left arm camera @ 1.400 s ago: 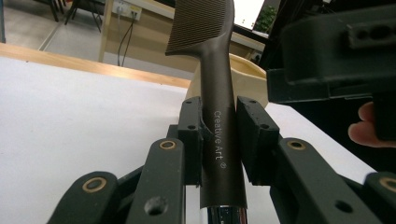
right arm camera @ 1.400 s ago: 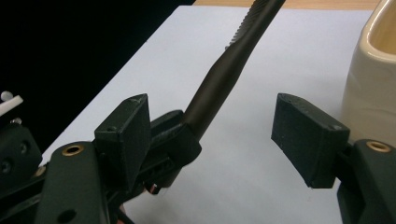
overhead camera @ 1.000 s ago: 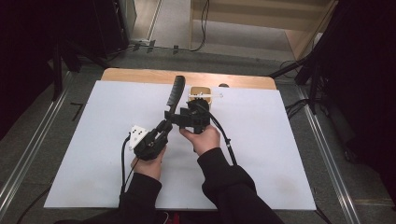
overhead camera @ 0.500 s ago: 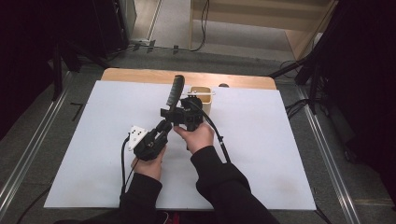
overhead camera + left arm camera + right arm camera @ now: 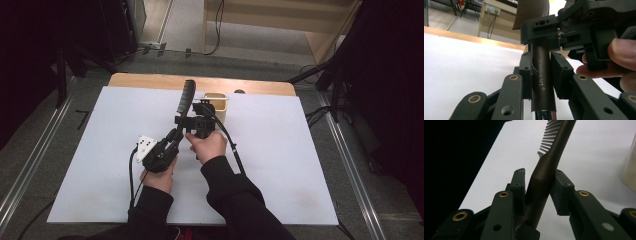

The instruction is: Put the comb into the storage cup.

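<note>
Two grippers share our brown comb [image 5: 186, 97]: left gripper [image 5: 172, 142] pinches its handle, steadying it, while right gripper [image 5: 192, 121], jaws just closing, clamps farther up.

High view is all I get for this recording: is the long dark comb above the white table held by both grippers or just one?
Observer: Both. In the left gripper view, the left gripper has its fingers clamped on the round handle of the dark brown plastic comb.
Operator: And the right one?
Observer: The right gripper has just been closing its fingers. They now press the handle just below the teeth.
Operator: Any marking on it?
Observer: White lettering along the handle reads Creative Art.
</note>
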`<state>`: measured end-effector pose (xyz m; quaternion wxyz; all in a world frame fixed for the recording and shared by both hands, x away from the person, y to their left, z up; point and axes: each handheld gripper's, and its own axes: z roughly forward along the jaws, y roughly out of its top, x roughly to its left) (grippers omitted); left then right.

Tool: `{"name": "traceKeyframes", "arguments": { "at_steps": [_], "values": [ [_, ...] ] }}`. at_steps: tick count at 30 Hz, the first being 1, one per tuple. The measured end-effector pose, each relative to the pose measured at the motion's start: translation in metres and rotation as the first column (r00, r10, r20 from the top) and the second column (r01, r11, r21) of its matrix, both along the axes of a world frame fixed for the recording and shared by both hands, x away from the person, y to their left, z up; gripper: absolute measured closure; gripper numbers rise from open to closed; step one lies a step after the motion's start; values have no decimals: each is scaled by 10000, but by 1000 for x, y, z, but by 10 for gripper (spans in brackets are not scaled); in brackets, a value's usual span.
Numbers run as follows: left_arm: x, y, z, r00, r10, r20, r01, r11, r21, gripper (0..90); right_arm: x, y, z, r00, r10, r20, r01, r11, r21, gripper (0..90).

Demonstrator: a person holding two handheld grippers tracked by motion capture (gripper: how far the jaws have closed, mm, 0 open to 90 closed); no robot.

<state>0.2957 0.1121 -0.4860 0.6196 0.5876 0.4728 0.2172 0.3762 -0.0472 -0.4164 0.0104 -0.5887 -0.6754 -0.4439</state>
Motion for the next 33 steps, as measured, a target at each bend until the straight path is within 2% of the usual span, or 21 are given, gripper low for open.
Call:
{"name": "traceKeyframes", "arguments": {
  "at_steps": [14,22,33],
  "values": [
    [1,-1,-3,9997,-179,-182,181,9998,97,726,2,-3,-1,9992,92,-382,-87,9999,125,681],
    [2,-1,-3,9994,-220,-284,225,9996,155,721,3,-4,-2,9983,207,-545,-187,9991,370,695],
    [2,-1,-3,9992,-271,-296,276,9995,176,709,3,-3,-2,9987,272,-435,-253,9987,432,701]
  ]
}}
